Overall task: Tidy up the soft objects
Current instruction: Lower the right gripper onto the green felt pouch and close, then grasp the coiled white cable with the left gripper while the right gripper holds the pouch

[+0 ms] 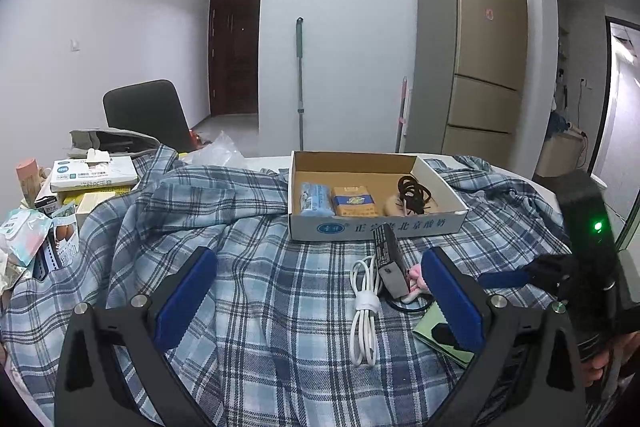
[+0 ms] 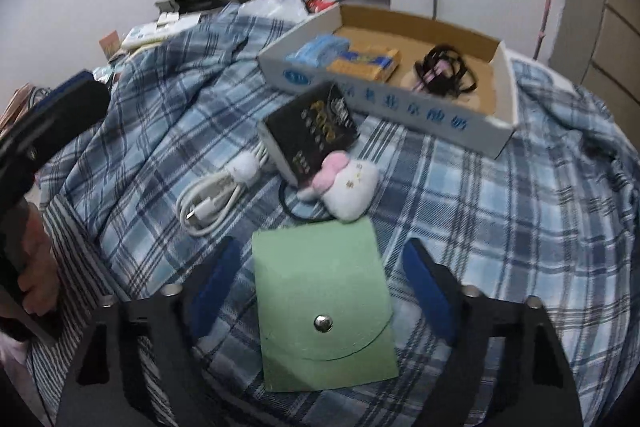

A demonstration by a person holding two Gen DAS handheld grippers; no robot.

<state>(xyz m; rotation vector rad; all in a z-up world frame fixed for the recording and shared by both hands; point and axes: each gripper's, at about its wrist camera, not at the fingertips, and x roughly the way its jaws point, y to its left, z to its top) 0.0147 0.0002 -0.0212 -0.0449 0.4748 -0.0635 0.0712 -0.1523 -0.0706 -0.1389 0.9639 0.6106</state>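
So here's where we're at. Everything sits on a blue plaid cloth (image 2: 460,211) spread over the table, and at the far side there's the cardboard box (image 2: 505,75) that already holds a blue pack, an orange pack and a tangle of black hair ties.

The thing that matters for our next move is the green pouch (image 2: 320,299). It lies flat on the cloth, straight ahead of our right gripper (image 2: 324,291) and right between its two blue pads. The pads stand off from both of its side edges, so nothing is pinched yet: the jaws are spread and not gripping anything. The pouch is squarish with a rounded flap and a metal snap, the flap end nearest us and the plain end pointing away toward the box. So its sides line up with the pads pretty neatly.

Our right hand is clearly the nearer one. Our left gripper (image 1: 320,303) hovers off to the side with its jaws spread wide and nothing between them; from there the pouch only peeks out behind its right pad.

Just past the pouch there's a small white plush with a pink bow (image 2: 348,187), touching a black box (image 2: 310,135), and a coiled white cable (image 2: 216,199) beside that.

Looks thin and floppy, so we'd guess it'll fold a bit when squeezed.
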